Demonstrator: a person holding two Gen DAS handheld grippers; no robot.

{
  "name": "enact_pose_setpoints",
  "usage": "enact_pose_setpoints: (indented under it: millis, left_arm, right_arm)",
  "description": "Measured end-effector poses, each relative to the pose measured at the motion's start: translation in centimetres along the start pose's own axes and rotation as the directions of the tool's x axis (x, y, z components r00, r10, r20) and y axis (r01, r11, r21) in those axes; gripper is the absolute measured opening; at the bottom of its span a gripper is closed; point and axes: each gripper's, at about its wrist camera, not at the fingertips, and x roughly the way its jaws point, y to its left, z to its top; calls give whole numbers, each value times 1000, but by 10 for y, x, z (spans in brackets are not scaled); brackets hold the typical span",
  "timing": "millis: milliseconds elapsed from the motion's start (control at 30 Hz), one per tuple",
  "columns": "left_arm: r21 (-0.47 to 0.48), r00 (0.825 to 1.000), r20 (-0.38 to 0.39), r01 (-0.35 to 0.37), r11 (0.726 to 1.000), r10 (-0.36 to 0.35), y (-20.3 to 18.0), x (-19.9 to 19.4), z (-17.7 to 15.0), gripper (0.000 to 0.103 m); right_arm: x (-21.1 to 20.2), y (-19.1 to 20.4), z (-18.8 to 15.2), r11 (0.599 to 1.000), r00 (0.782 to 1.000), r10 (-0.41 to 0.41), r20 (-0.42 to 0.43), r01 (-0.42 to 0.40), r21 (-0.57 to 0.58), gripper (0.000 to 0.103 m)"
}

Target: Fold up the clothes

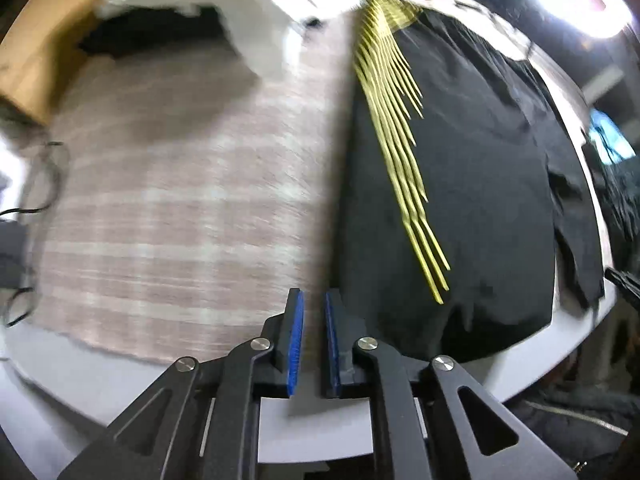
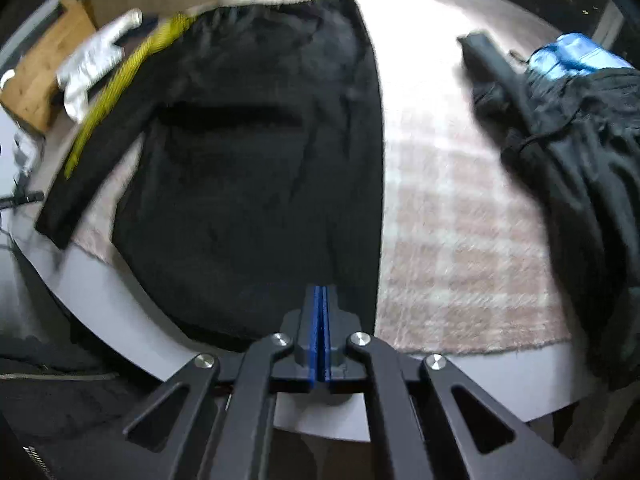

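A black long-sleeved garment (image 2: 260,168) with yellow stripes (image 2: 116,84) on its left sleeve lies flat on a pink checked cloth (image 2: 452,216). In the left wrist view the garment (image 1: 472,184) fills the right side, its yellow stripes (image 1: 396,132) running down it. My left gripper (image 1: 313,300) hovers above the garment's left edge, its blue pads a small gap apart and empty. My right gripper (image 2: 321,292) is above the garment's near hem, pads pressed together with nothing between them.
A pile of dark clothes (image 2: 576,168) lies at the right, a blue item (image 2: 576,54) behind it. A white garment (image 2: 94,68) and a wooden box (image 2: 44,76) sit at the far left. The white table's front edge (image 2: 120,320) is close. Cables (image 1: 36,200) lie at left.
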Motion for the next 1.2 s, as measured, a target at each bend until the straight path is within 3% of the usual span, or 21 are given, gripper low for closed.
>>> enact_pose_setpoints:
  millis: [100, 167, 200, 233, 400, 433, 467, 500, 567, 600, 633, 667, 700, 767, 800, 867, 1000, 1133, 1200]
  left_arm:
    - [145, 999, 19, 30, 989, -33, -38, -18, -7, 32]
    - [245, 996, 19, 78, 966, -86, -67, -19, -8, 49]
    - [297, 993, 10, 107, 949, -116, -87, -16, -10, 50]
    - [352, 991, 2, 123, 928, -133, -112, -11, -15, 51]
    - [530, 996, -57, 94, 843, -75, -182, 25, -35, 50]
    - [537, 994, -71, 103, 837, -77, -183, 26, -36, 37]
    - [531, 992, -90, 123, 838, -88, -181, 28, -34, 9]
    - [506, 988, -115, 148, 849, -104, -176, 29, -26, 3]
    - [428, 975, -131, 218, 877, -179, -163, 21, -10, 3]
    - [376, 963, -127, 267, 887, -236, -154, 13, -1, 3]
    - [333, 951, -119, 309, 891, -286, -145, 4, 6, 4]
    - [295, 938, -107, 347, 890, -330, -137, -5, 12, 8]
    - [275, 927, -96, 375, 885, -363, -131, -14, 15, 14]
    - [276, 921, -72, 387, 880, -383, -123, -32, 10, 51]
    - [280, 925, -55, 375, 884, -375, -120, -40, 2, 55]
    - [280, 929, -44, 364, 888, -367, -116, -44, -2, 55]
    - [254, 945, -64, 327, 910, -322, -88, -24, -8, 55]
    - [246, 952, -100, 305, 920, -289, -79, -10, -20, 55]
    - [251, 951, -108, 308, 918, -290, -74, -7, -26, 55]
  right_arm:
    - [-24, -18, 4, 998, 998, -19, 52, 15, 69, 5]
    - [-29, -29, 4, 995, 999, -10, 39, 6, 101, 23]
    - [-27, -38, 7, 995, 999, -9, 36, 5, 104, 38]
    - [-24, -47, 11, 994, 999, -9, 32, 5, 107, 45]
    - [-4, -35, -13, 995, 998, 51, -26, -48, 91, 46]
    - [2, -29, -14, 996, 998, 46, -41, -42, 76, 47]
    - [6, -26, -15, 997, 998, 38, -48, -35, 66, 47]
    - [10, -23, -16, 998, 998, 33, -48, -31, 54, 47]
    - [12, -19, -16, 1000, 999, 4, -39, -3, 28, 38]
    - [8, -20, -14, 999, 999, -38, -22, 38, 28, 23]
    - [3, -21, -12, 996, 997, -79, -4, 79, 29, 23]
    - [-2, -22, -10, 992, 993, -120, 13, 119, 31, 23]
    - [-8, -19, -8, 994, 994, -109, 26, 108, 21, 25]
    - [-22, -12, -3, 996, 995, -86, 51, 86, 2, 30]
    - [-27, -1, -2, 998, 997, -50, 65, 51, -27, 37]
    - [-28, 30, 6, 996, 996, 21, 87, -14, -84, 46]
    - [-12, 95, 7, 966, 985, 162, 64, -145, -215, 48]
    - [12, 140, -4, 934, 996, 82, 30, -66, -351, 48]
    - [30, 143, -1, 929, 999, 36, 15, -28, -369, 48]
